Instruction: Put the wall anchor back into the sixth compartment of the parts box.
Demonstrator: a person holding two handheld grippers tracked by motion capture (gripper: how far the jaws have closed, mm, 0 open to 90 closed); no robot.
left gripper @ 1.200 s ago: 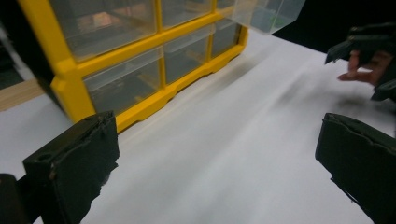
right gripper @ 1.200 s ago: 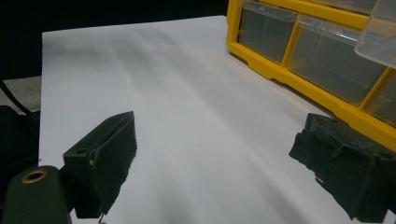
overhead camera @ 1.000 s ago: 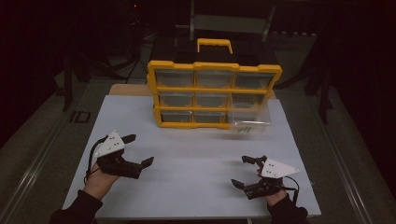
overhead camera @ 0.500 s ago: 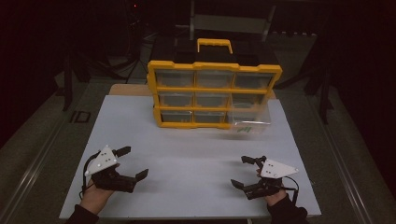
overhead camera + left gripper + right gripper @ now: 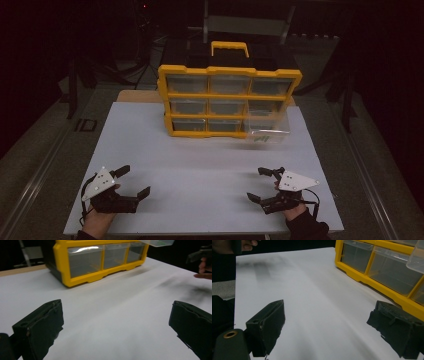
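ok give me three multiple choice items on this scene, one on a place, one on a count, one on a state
1. Where does the yellow organiser stand?
A. far side of the table
B. near edge, between the hands
C. on the floor

2. How many drawer rows does it have?
A. two
B. three
C. five

3. How are the left tongs?
A. shut on a drawer
B. open, holding nothing
C. shut, holding nothing

Answers: 1 A, it stands across the white table from both hands. 2 B, three rows show in the frame. 3 B, the jaws stand wide apart over bare table.
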